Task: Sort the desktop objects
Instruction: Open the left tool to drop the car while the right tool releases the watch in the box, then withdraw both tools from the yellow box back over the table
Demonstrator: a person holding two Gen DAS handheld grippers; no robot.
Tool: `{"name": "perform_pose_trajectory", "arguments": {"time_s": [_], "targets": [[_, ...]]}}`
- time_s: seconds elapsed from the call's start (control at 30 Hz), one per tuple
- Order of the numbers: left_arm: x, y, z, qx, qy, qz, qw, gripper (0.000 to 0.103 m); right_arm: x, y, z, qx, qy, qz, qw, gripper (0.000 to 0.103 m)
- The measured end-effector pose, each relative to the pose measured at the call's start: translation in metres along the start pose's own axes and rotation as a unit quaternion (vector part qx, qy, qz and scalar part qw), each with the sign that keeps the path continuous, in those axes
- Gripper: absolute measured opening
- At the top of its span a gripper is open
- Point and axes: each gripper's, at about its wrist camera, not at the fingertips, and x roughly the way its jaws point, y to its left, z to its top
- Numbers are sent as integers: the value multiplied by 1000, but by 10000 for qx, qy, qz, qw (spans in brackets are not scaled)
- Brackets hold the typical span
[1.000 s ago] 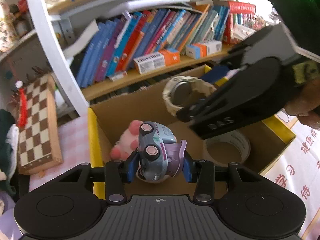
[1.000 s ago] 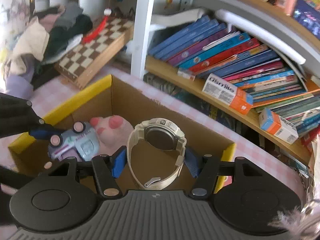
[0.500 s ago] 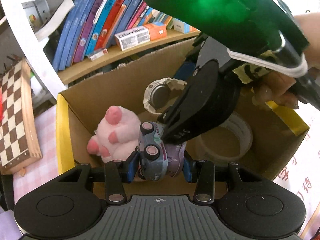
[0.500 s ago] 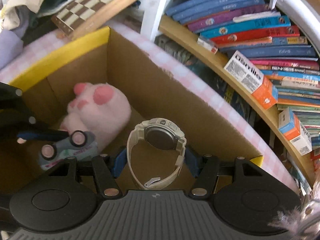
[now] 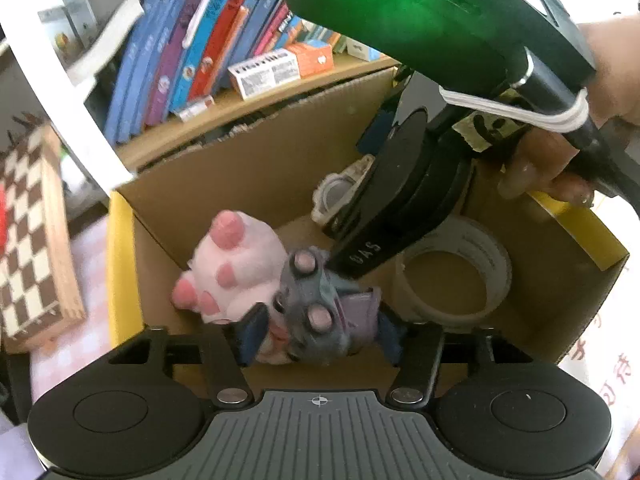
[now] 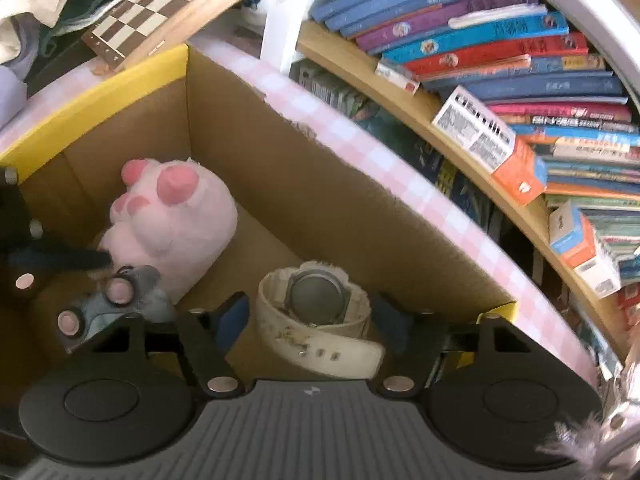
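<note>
Both grippers reach down into an open cardboard box [image 5: 248, 168] with yellow flaps. My left gripper [image 5: 320, 334] has its fingers spread; the blue-grey toy car [image 5: 316, 312] lies on its side between them, loose, against the pink plush paw [image 5: 236, 268]. My right gripper [image 6: 314, 320] has its fingers spread too; the cream wristwatch [image 6: 316, 308] lies tilted between them, apparently on the box floor. The car [image 6: 120, 296] and paw [image 6: 172, 216] also show in the right wrist view. The watch [image 5: 340, 192] is half hidden behind the right gripper's body in the left wrist view.
A roll of tape [image 5: 452, 276] lies in the box's right part. A bookshelf [image 6: 500, 52] full of books stands right behind the box. A chessboard [image 5: 28, 240] lies to the left on the pink checked tablecloth [image 6: 360, 136].
Both grippers have gone lower into the box and opened. The toy car and the watch have slipped from the pads and dropped lower, the watch tipping flat.
</note>
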Motion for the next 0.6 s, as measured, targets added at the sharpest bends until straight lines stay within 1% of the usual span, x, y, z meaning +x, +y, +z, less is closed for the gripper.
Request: {"name": "perform_pose_trajectory", "arguments": {"time_s": [0.17, 0.3, 0.6], "targets": [[-11, 2, 0, -61, -185, -9, 9998, 75, -16, -1, -1, 93, -234, 18, 9997, 77], [-27, 3, -2, -95, -462, 11, 9989, 84, -34, -5, -5, 293, -485, -17, 9984, 81], [-67, 9, -12, -447, -987, 42, 9941, 86, -89, -1, -20, 657, -1154, -83, 9911, 82]]}}
